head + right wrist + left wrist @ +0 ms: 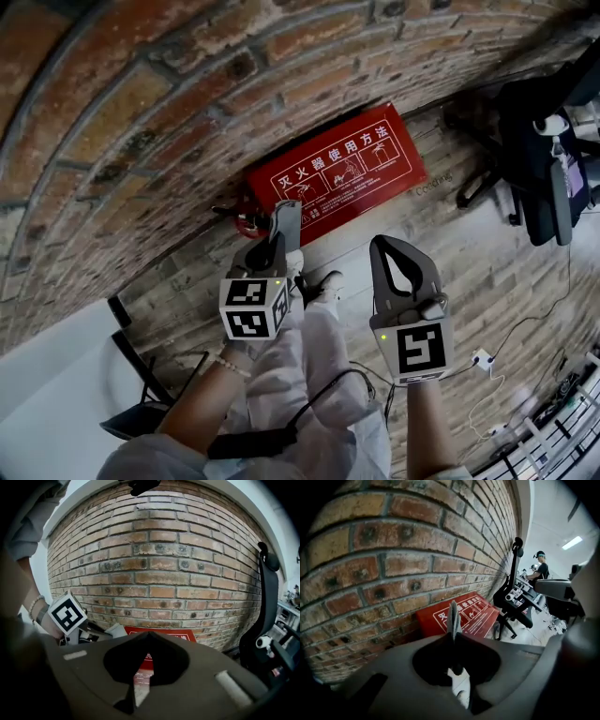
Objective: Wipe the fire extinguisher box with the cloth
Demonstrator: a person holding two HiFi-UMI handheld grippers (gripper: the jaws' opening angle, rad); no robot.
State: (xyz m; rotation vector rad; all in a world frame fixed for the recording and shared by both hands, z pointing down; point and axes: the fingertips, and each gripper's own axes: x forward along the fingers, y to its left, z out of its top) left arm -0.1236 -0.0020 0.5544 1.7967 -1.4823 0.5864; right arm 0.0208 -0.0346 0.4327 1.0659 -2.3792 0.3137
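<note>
Bright, soft, even indoor light; no hard shadows on the wall (141, 112); brightest at a ceiling strip (573, 542) far right in the left gripper view, slightly blown out; heavy fisheye throughout, with bowed brick courses; black vignette round both gripper views; near foreground there dark and out of focus; sharp white print on the box (337, 173) in the head view.

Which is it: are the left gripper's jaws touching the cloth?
Touching. In the left gripper view, the left gripper has its jaws shut on the cloth, which sticks out between them.
</note>
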